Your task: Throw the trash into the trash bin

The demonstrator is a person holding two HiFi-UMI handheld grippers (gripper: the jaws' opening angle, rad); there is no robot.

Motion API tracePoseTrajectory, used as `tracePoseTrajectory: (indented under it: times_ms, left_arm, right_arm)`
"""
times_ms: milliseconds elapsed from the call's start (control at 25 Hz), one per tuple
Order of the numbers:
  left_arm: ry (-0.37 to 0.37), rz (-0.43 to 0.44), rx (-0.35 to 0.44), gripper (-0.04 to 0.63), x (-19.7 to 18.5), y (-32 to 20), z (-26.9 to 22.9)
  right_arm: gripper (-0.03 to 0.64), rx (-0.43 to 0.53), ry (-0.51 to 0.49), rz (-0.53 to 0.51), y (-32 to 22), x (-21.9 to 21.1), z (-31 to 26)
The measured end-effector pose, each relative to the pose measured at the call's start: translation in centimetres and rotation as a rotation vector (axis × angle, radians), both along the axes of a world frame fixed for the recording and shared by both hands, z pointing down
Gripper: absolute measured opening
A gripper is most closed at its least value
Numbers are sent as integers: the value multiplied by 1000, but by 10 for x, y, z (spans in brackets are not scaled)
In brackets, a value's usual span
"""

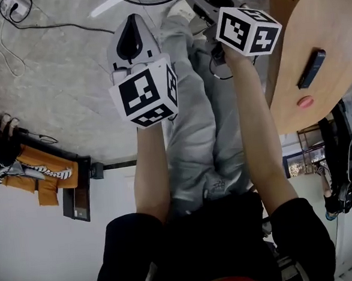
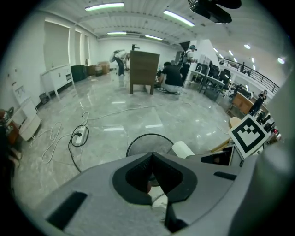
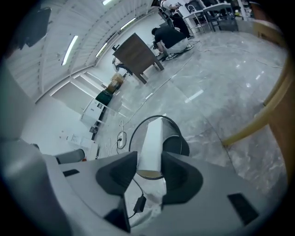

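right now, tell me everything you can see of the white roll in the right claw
The white roll is a smooth, matte cylinder, paper by the look of it, with a brownish near end. It lies lengthways between the right claw's dark pads, which press on both its sides, and it sticks out past their tips. Its far end shows against the black-rimmed trash bin on the floor.

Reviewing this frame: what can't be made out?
- Trash bin contents: both gripper views, tool bodies and the white roll cover the opening.
- Head view: the white roll is hidden beyond the right tool at the top edge.
- Dark object on the wooden table: head view, too small to identify.
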State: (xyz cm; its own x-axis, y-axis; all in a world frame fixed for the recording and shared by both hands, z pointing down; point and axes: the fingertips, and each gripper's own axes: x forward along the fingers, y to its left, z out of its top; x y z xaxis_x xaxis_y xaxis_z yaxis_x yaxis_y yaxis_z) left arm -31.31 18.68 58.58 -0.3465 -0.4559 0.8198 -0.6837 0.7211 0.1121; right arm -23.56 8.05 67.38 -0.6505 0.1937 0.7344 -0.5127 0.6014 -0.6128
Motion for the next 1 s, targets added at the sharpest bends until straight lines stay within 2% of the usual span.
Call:
tracePoseTrajectory:
  times_ms: [160,280,440,600,720,1000]
  left_arm:
    - [9,-42,-11,6,-10,24,30]
    - [11,-54,-10,6,-9,33,46]
    - [7,-67,-17,6,-7,42,53]
    - [7,-34,-17,6,6,43,33]
    - [5,11,-3,6,16,26,6]
    - [-1,201,50,8,44,-38,-48]
  right_arm:
    - [161,10,5,-39,17,-20,37]
    - [199,28,-6,-70,23,-27,59]
    - [202,22,-11,-74,29,-27,65]
    - [202,46,-21,-48,31,-6,37]
    - [202,66,-52,20,15,16,-4]
    - [185,159,-120,230,-33,76,-96]
